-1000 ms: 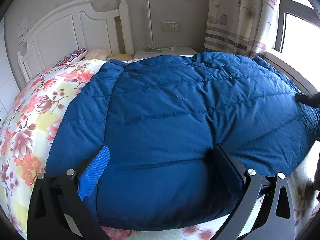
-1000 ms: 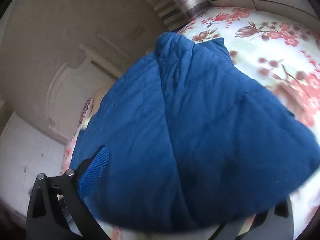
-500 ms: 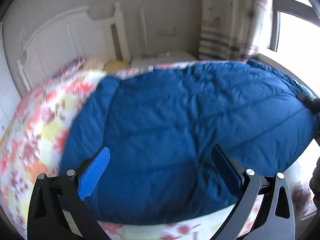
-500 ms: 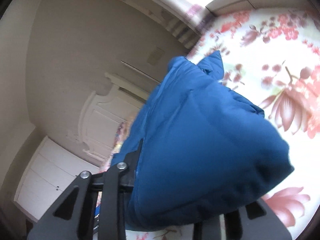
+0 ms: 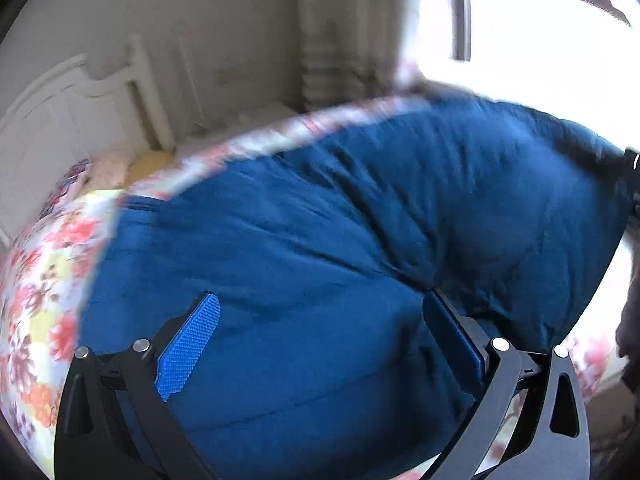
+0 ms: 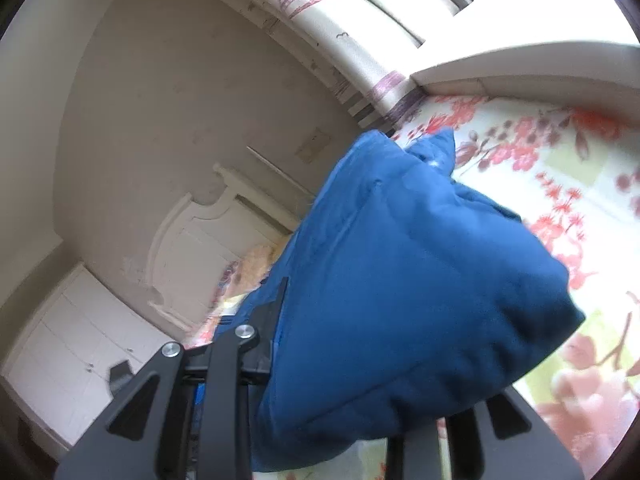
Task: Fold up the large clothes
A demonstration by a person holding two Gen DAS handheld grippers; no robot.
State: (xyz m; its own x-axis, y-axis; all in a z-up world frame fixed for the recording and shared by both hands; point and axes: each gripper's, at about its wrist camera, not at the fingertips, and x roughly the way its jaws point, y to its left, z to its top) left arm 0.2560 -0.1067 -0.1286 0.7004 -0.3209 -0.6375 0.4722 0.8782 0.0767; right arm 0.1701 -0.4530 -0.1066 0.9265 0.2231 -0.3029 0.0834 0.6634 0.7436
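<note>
A: So, left wrist view first: where does the fold stand?

B: Mid-fold, I'd judge. The blue down jacket (image 5: 320,248) lies puffed across the floral bedspread (image 5: 44,280), near the white headboard (image 5: 60,120). The left gripper (image 5: 320,320) has its jaws spread wide, straddling the near edge of the padding; whether the pads actually pinch cloth I cannot tell. The picture is blurred.

A: And the right wrist view?

B: There the right gripper (image 6: 344,364) has its jaws drawn in on a thick bunch of the jacket (image 6: 400,300), raised off the bedspread (image 6: 560,160) by the curtain (image 6: 320,20).

A: What's left?

B: Probably carrying that held part over, laying it flat, then further folds. No tidy bundle shows yet.
</note>
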